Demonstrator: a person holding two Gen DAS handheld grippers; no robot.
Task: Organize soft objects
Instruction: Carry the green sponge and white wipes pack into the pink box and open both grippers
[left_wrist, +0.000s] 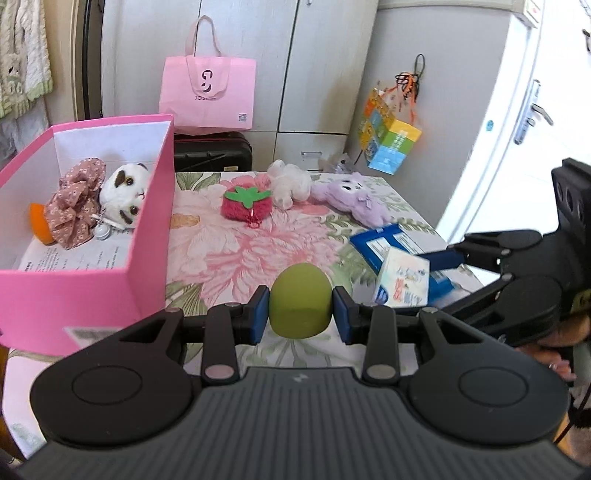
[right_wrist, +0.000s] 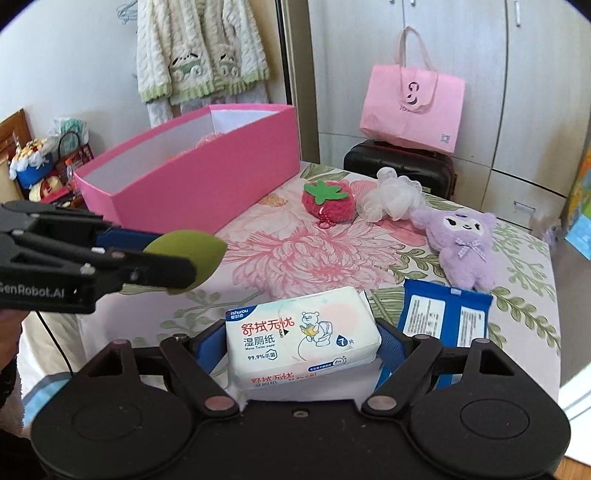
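My left gripper (left_wrist: 300, 312) is shut on a green egg-shaped sponge (left_wrist: 300, 301), held above the flowered tabletop; the same sponge (right_wrist: 188, 251) shows at the left of the right wrist view. My right gripper (right_wrist: 301, 339) is shut on a white pack of wet wipes (right_wrist: 301, 336), lifted off the table; that pack (left_wrist: 400, 280) appears at the right of the left wrist view. A pink box (left_wrist: 92, 280) to the left holds a floral scrunchie (left_wrist: 75, 203), a white plush (left_wrist: 123, 195) and an orange thing. On the table lie a strawberry plush (left_wrist: 245, 203), a white mesh puff (right_wrist: 391, 199) and a purple plush (right_wrist: 463, 247).
A blue wipes pack (right_wrist: 445, 317) lies flat near the table's right edge. Behind the table stand a black suitcase (left_wrist: 212, 151) and a pink tote bag (left_wrist: 208, 94). Cupboards and a white door lie beyond. Clothes hang at the back left.
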